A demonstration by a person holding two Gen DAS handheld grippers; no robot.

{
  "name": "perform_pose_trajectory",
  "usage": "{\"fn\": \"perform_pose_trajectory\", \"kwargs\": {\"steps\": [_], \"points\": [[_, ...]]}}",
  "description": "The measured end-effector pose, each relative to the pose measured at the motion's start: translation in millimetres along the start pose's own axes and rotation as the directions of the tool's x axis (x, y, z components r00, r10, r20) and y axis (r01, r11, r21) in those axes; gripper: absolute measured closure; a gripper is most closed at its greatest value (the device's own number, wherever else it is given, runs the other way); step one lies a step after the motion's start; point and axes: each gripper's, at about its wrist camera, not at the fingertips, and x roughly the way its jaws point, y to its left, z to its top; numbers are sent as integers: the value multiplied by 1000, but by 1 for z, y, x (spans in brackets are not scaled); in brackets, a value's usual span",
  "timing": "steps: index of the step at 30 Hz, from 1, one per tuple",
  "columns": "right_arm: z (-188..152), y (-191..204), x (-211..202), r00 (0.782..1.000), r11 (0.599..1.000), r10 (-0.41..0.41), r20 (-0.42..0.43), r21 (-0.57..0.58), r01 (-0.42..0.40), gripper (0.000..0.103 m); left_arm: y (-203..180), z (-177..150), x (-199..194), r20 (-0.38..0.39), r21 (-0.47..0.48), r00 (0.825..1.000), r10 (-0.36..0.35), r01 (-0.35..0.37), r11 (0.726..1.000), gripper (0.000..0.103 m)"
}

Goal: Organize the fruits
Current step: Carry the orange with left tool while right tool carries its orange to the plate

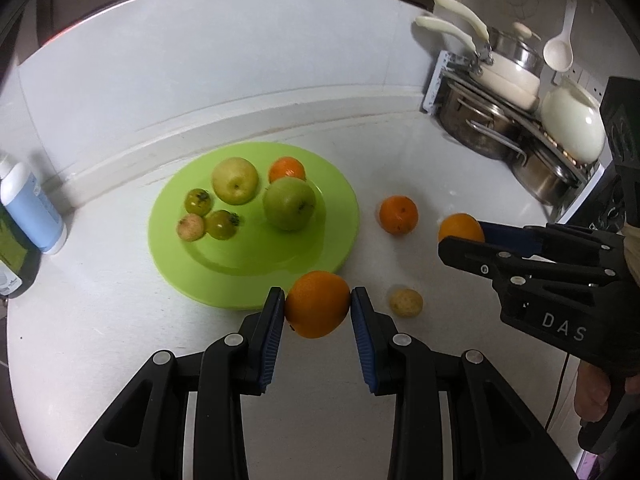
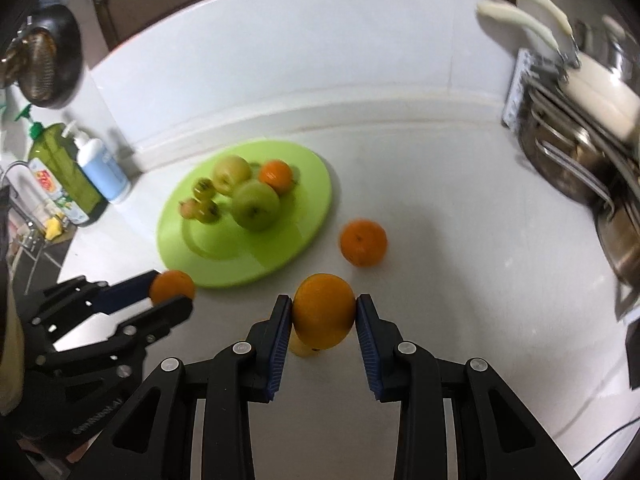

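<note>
A lime green plate point(image 1: 208, 276) point(image 2: 308, 184) on the white counter holds two green apples point(image 1: 289, 203), a small orange point(image 1: 286, 169) and three small greenish fruits point(image 1: 197, 201). My left gripper point(image 1: 318, 306) is shut on an orange point(image 1: 317, 304) at the plate's near edge; it also shows in the right wrist view point(image 2: 173, 292). My right gripper point(image 2: 324, 314) is shut on another orange point(image 2: 324, 311), right of the plate; it also shows in the left wrist view point(image 1: 460, 236). A loose orange point(image 1: 398, 215) point(image 2: 363, 242) and a small yellowish fruit point(image 1: 406, 302) lie on the counter.
A rack of steel pots and white pans point(image 1: 516, 120) point(image 2: 580, 120) stands at the right. A blue-white pump bottle point(image 1: 32, 208) point(image 2: 102, 168) and a green bottle point(image 2: 64, 172) stand at the left by the wall. A dark strainer point(image 2: 48, 64) hangs at the upper left.
</note>
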Motion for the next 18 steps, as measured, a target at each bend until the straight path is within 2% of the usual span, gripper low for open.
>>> {"fn": "perform_pose_trajectory", "kwargs": {"steps": [8, 18], "points": [[20, 29, 2, 998, 997, 55, 24, -55, -53, 69, 27, 11, -8, 30, -19, 998, 62, -62, 998, 69], [39, 55, 47, 994, 991, 99, -49, -86, -103, 69, 61, 25, 15, 3, -39, 995, 97, -97, 994, 69]]}}
